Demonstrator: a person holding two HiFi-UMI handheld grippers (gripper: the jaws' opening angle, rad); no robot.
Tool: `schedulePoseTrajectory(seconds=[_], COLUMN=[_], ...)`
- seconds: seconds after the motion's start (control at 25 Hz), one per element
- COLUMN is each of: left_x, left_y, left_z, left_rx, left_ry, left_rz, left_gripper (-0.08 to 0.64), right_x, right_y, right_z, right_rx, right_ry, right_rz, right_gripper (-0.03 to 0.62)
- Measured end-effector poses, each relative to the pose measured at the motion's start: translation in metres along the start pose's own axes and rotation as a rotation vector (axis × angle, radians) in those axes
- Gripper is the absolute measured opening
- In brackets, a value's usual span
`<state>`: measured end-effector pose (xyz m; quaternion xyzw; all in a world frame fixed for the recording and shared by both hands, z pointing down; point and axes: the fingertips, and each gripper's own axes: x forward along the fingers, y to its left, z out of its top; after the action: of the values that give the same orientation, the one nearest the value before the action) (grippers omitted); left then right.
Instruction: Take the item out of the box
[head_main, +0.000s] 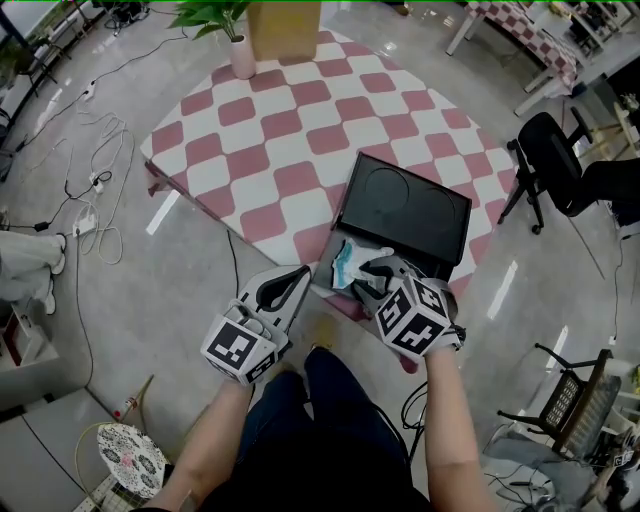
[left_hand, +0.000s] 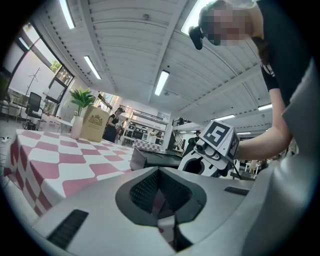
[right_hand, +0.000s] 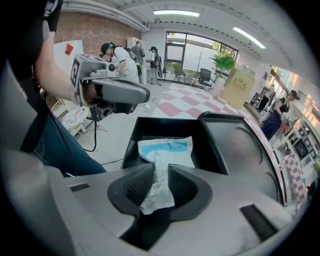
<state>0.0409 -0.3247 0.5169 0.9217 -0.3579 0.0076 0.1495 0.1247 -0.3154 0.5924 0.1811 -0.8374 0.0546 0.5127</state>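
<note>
A black box (head_main: 432, 262) stands open at the near edge of the pink-and-white checkered table (head_main: 290, 130), its lid (head_main: 405, 205) tilted back. My right gripper (head_main: 364, 276) is shut on a white-and-blue packet (head_main: 349, 262) just above the box's near end. In the right gripper view the packet (right_hand: 159, 170) is pinched between the jaws and hangs over the box (right_hand: 145, 132), whose lid (right_hand: 240, 150) lies to the right. My left gripper (head_main: 300, 272) hangs shut and empty to the left of the box, off the table's edge. The left gripper view shows my left gripper (left_hand: 160, 175), the right gripper (left_hand: 215, 147) and the box (left_hand: 152, 159).
A potted plant in a pink vase (head_main: 242, 55) and a brown bag (head_main: 284, 28) stand at the table's far edge. Cables (head_main: 90, 190) trail over the floor at left. A black office chair (head_main: 550, 160) stands right of the table. People (right_hand: 120, 60) stand in the background.
</note>
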Motion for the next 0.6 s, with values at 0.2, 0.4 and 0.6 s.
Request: schedulePoseTrajectory(seconds=[0.2, 0.4, 0.6], left_x=[-0.001, -0.002, -0.003], left_y=[0.001, 0.003, 0.002], left_z=[-0.002, 0.001, 0.0], left_rx=[-0.007, -0.013, -0.017], left_ry=[-0.006, -0.015, -0.012], left_rz=[0.001, 0.009, 0.006], left_gripper=[0.003, 0.003, 0.003], right_x=[0.007, 0.011, 0.011], right_y=[-0.001, -0.002, -0.003], right_z=[-0.002, 0.0, 0.002], right_rx=[-0.073, -0.069, 0.003], right_ry=[0.064, 0.059, -0.006], right_rz=[-0.016, -0.027, -0.027], right_gripper=[0.087, 0.072, 0.052])
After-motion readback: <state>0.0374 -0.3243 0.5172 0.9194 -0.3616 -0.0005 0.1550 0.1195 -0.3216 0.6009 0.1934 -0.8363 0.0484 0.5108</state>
